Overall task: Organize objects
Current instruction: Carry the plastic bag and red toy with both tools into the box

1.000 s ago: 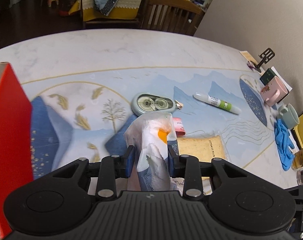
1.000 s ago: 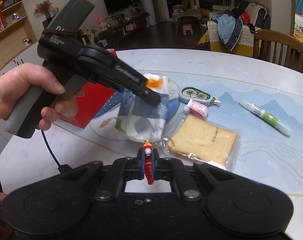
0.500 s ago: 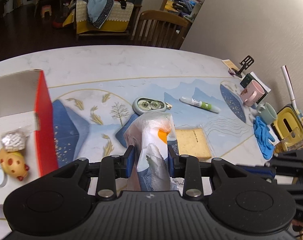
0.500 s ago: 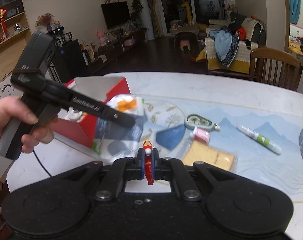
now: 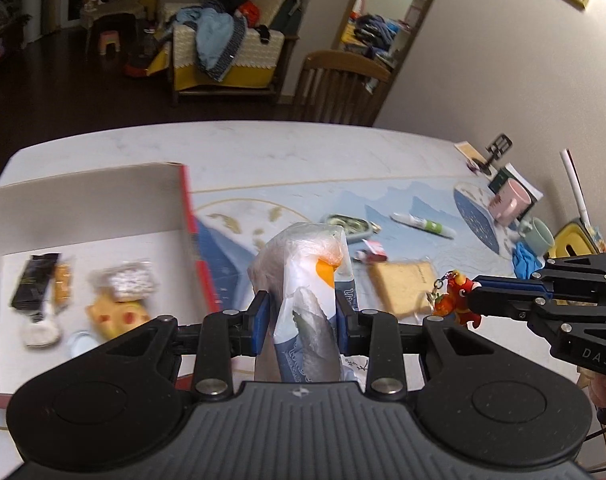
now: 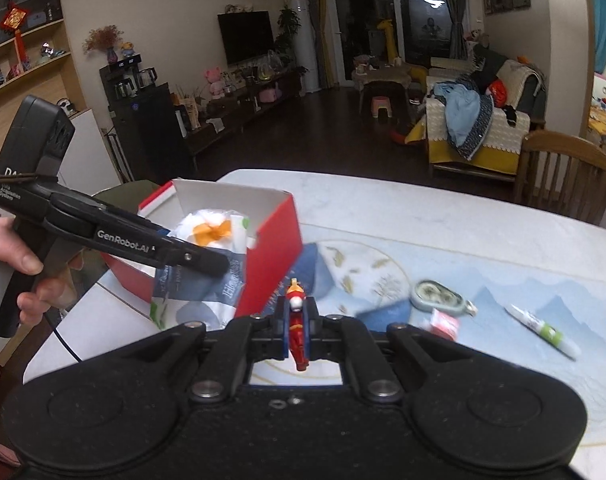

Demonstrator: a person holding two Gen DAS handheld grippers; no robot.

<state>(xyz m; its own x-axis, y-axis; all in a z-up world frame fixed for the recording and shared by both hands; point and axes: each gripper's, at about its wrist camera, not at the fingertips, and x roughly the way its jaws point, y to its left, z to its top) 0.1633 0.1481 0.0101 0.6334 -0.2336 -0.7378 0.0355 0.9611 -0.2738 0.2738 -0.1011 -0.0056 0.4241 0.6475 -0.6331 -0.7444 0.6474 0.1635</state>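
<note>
Left wrist view: left claw clamps snack packet; red box interior now in sight, items inside. Right claw grips red keychain figure. Both loads near box: drop-off step imminent.

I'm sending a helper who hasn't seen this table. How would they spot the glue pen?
On the blue patterned mat, look past the bagged bread slice. The glue pen lies flat there: a slim white tube with a green band, the only stick-shaped item.
</note>
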